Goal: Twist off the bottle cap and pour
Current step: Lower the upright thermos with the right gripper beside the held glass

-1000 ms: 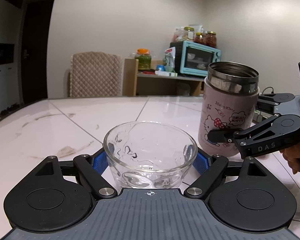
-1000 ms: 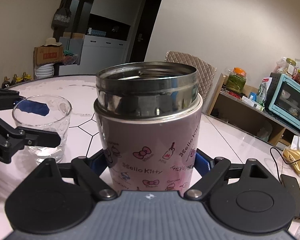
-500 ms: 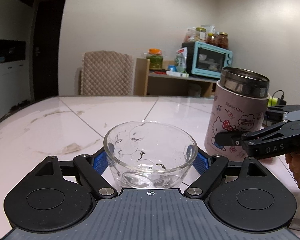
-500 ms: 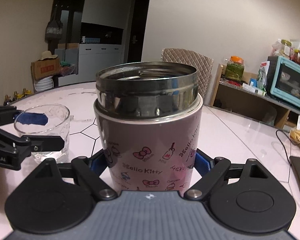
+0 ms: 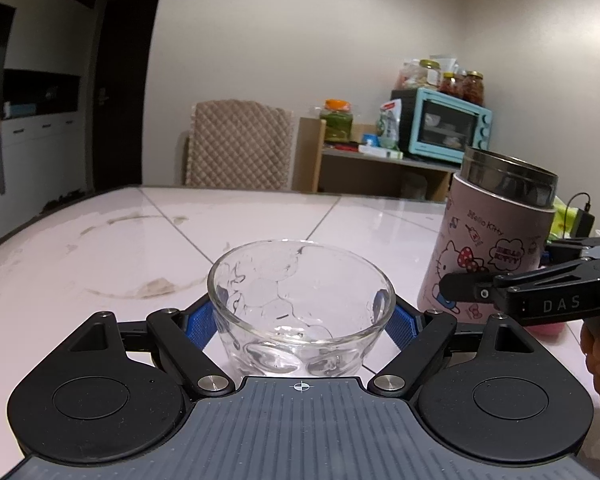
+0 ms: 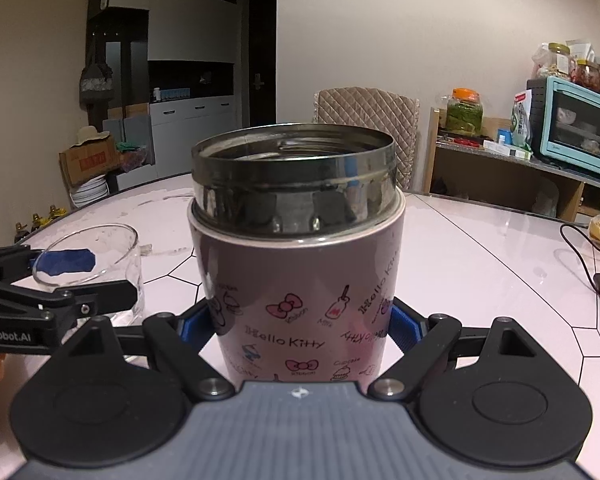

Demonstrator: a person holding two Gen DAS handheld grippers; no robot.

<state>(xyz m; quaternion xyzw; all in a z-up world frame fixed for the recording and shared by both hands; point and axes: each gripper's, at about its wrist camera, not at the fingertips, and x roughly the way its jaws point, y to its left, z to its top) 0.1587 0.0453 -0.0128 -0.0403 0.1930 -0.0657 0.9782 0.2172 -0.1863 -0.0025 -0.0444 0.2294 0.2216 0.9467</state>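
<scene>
My left gripper is shut on a clear glass cup that stands on the pink table and holds a little water at the bottom. My right gripper is shut on a pink Hello Kitty bottle with a steel neck and no cap on it. The bottle is upright. In the left wrist view the bottle is to the right of the cup with the right gripper around it. In the right wrist view the cup and left gripper are at the left. The cap is not in view.
The pink tiled table spreads ahead. A quilted chair stands at its far side. A shelf with a blue toaster oven and jars is behind. A cable and a dark device lie on the table's right.
Both views have swung to the left, so the chair and oven shifted right in the frames. The bottle now sits further right and a little lower beside the cup. Both grips are unchanged.
</scene>
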